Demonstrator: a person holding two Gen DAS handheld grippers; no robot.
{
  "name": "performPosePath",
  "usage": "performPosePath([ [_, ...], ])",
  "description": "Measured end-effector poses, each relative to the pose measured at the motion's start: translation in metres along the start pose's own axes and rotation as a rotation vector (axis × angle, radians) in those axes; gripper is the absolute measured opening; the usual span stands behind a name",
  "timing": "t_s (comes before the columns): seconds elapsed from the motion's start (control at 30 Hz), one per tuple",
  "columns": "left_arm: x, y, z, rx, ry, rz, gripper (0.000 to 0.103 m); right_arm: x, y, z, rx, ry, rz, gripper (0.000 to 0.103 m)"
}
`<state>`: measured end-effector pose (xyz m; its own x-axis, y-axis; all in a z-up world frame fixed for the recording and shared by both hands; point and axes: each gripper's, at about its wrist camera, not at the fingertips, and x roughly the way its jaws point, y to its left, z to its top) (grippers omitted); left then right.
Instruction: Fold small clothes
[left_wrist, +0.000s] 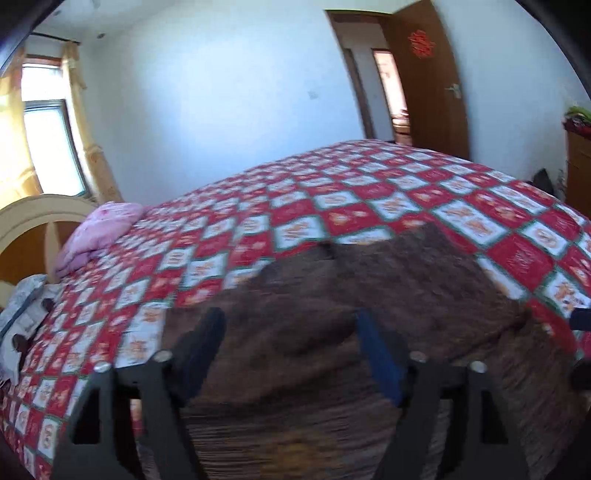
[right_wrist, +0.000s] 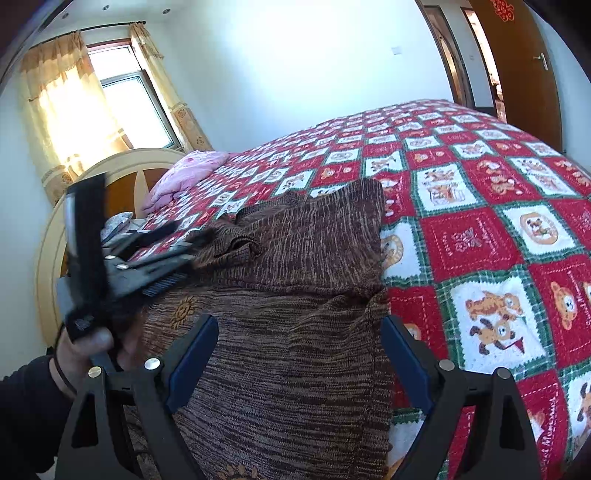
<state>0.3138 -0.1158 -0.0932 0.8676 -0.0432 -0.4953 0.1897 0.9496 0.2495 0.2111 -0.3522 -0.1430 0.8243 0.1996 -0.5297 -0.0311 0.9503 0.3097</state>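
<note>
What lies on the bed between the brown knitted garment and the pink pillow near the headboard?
Only bare checked bedspread lies between the brown knitted garment and the pink pillow; the right wrist view shows it most clearly.

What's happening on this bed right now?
A person is folding a brown knit garment on a bed covered by a red and white patchwork quilt, with a two-finger gripper in each hand. Both the left gripper and the right gripper stand open above the garment, gripping nothing. The garment lies partly folded, with one part doubled over on top. A pink pillow sits near the headboard.
</note>
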Motion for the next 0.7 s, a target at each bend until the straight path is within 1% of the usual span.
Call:
performPosePath([
  [0.07,0.007,0.037,-0.008,-0.018,0.004,0.116,0.092,0.0,0.0,-0.001,0.004,-0.001,-0.002,0.09],
  [0.1,0.016,0.059,-0.015,-0.022,0.035,0.195,0.092,-0.001,0.0,-0.002,0.008,0.0,-0.001,0.09],
  [0.13,0.024,0.075,-0.022,-0.03,0.066,0.254,0.092,-0.001,-0.001,-0.002,0.011,0.0,-0.001,0.09],
  [0.17,0.036,0.099,-0.03,-0.052,0.119,0.308,0.092,-0.001,0.001,-0.001,0.012,0.003,-0.009,0.09],
  [0.2,0.046,0.109,-0.037,-0.065,0.152,0.322,0.092,0.0,0.003,0.0,0.002,0.012,-0.017,0.09],
  [0.27,0.07,0.135,-0.055,-0.088,0.258,0.328,0.091,0.0,0.013,0.007,-0.035,0.029,-0.055,0.09],
  [0.3,0.077,0.139,-0.063,-0.096,0.285,0.315,0.091,0.0,0.023,0.013,-0.063,0.036,-0.064,0.09],
  [0.37,0.088,0.142,-0.075,-0.109,0.332,0.268,0.091,0.004,0.046,0.028,-0.13,0.067,-0.056,0.09],
  [0.47,0.084,0.133,-0.074,-0.085,0.301,0.251,0.09,0.02,0.077,0.049,-0.201,0.101,-0.051,0.09],
  [0.53,0.082,0.12,-0.076,-0.043,0.271,0.279,0.09,0.04,0.099,0.062,-0.248,0.123,-0.058,0.089],
  [0.57,0.08,0.117,-0.077,-0.036,0.254,0.293,0.09,0.052,0.111,0.067,-0.283,0.14,-0.064,0.084],
  [0.6,0.075,0.122,-0.079,-0.038,0.247,0.291,0.09,0.064,0.121,0.07,-0.312,0.157,-0.072,0.077],
  [0.63,0.075,0.124,-0.079,-0.047,0.242,0.281,0.09,0.08,0.132,0.073,-0.338,0.181,-0.085,0.076],
  [0.7,0.075,0.135,-0.081,-0.097,0.24,0.249,0.093,0.117,0.153,0.077,-0.369,0.23,-0.107,0.072],
])
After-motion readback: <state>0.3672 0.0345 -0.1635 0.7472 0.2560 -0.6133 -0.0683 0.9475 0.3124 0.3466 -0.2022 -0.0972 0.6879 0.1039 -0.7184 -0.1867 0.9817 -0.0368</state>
